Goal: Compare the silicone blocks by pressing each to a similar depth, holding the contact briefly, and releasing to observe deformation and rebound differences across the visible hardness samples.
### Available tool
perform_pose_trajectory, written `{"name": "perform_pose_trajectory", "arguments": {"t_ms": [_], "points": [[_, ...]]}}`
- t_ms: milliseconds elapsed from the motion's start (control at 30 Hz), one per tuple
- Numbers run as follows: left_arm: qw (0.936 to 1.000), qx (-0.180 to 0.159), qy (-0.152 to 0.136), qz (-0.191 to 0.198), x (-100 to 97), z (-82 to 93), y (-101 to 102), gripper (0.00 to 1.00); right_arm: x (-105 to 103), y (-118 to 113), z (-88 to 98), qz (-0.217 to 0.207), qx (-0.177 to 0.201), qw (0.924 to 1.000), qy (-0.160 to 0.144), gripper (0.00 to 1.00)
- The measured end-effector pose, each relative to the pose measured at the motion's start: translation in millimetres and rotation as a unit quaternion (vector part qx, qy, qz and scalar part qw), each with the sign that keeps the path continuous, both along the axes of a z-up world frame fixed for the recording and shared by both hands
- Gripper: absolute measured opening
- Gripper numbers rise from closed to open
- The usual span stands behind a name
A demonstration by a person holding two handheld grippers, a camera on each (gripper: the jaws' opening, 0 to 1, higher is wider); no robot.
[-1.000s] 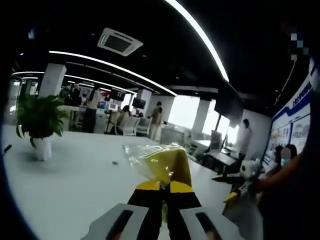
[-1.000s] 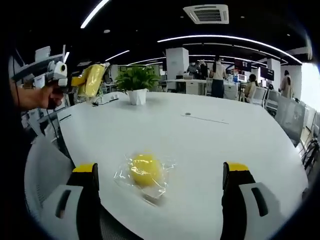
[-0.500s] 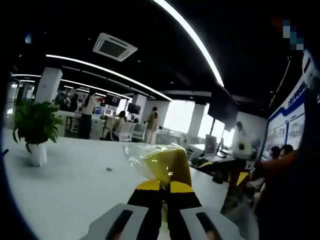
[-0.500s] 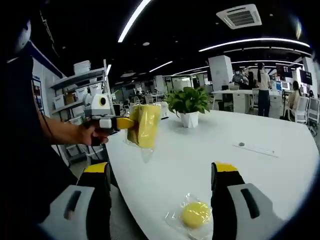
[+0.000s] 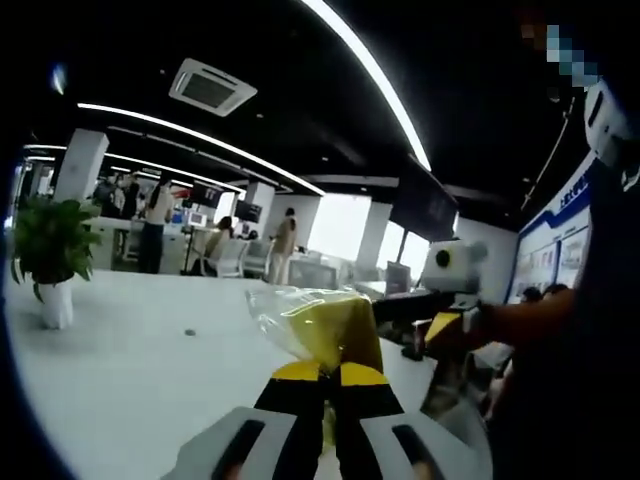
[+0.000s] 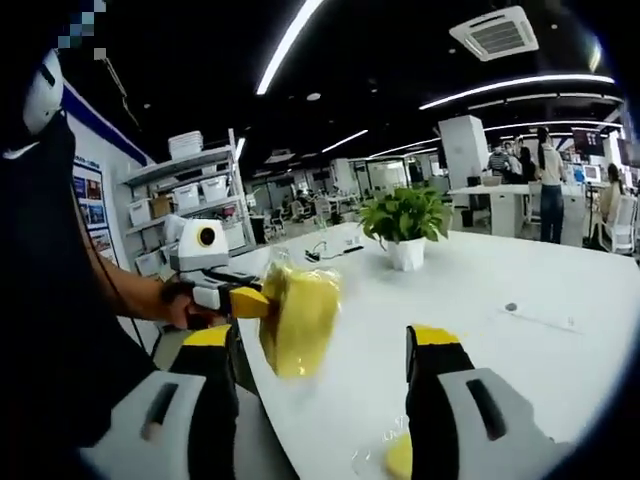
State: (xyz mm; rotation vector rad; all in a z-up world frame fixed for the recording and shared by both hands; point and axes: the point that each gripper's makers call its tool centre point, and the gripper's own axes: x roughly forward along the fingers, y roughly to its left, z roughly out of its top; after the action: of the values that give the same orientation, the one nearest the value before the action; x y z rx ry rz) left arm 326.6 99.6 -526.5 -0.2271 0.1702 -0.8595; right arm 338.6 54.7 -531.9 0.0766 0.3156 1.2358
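Here, with the left gripper (image 6: pixel 262 303) clamped on the bagged yellow block (image 6: pixel 298 318) held in the air off the desk (image 6: pixel 520 275) edge, bring the wide-open, empty right gripper (image 6: pixel 325 345) squarely around it, then close gently to the reference depth.

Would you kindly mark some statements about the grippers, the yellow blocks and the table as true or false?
1. The left hand-held gripper is shut on a bagged yellow block. True.
2. The right hand-held gripper is shut on a block. False: its jaws stand wide apart with nothing between them.
3. A potted plant stands on the white table. True.
4. The second yellow block hangs in the air. False: it lies on the table by the right jaw.
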Motion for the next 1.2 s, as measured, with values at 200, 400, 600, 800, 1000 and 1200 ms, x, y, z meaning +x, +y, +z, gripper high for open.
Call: {"name": "perform_pose_trajectory", "arguments": {"t_ms": [200, 400, 600, 800, 1000, 1200], "points": [[0.9999, -0.009, 0.004, -0.004, 1.2, -5.3, -0.4, 0.0, -5.8, 12.0, -14.3, 0.025, 0.033, 0.9973, 0.06, 0.46], [0.9998, -0.015, 0.007, -0.008, 0.0, -5.7, -1.5, 0.0, -5.0, 14.2, -12.5, 0.04, 0.067, 0.9929, 0.091, 0.38], [0.9998, -0.009, 0.009, -0.016, 0.7, -9.7, -4.5, 0.0, -8.2, 19.1, -13.6, 0.056, 0.054, 0.9931, 0.088, 0.22], [0.9991, -0.003, 0.035, -0.023, 3.0, -24.1, -4.5, 0.0, -10.0, 21.0, -24.2, 0.075, -0.002, 0.9971, 0.012, 0.06], [0.998, -0.006, 0.052, -0.034, 4.7, -27.0, -7.1, 0.01, -10.7, 20.1, -26.2, 0.081, -0.013, 0.9965, -0.018, 0.01], [0.9981, 0.005, 0.045, -0.042, 7.4, -18.0, -15.7, 0.0, -6.4, 13.5, -18.6, 0.067, -0.015, 0.9977, -0.001, 0.01]]}}
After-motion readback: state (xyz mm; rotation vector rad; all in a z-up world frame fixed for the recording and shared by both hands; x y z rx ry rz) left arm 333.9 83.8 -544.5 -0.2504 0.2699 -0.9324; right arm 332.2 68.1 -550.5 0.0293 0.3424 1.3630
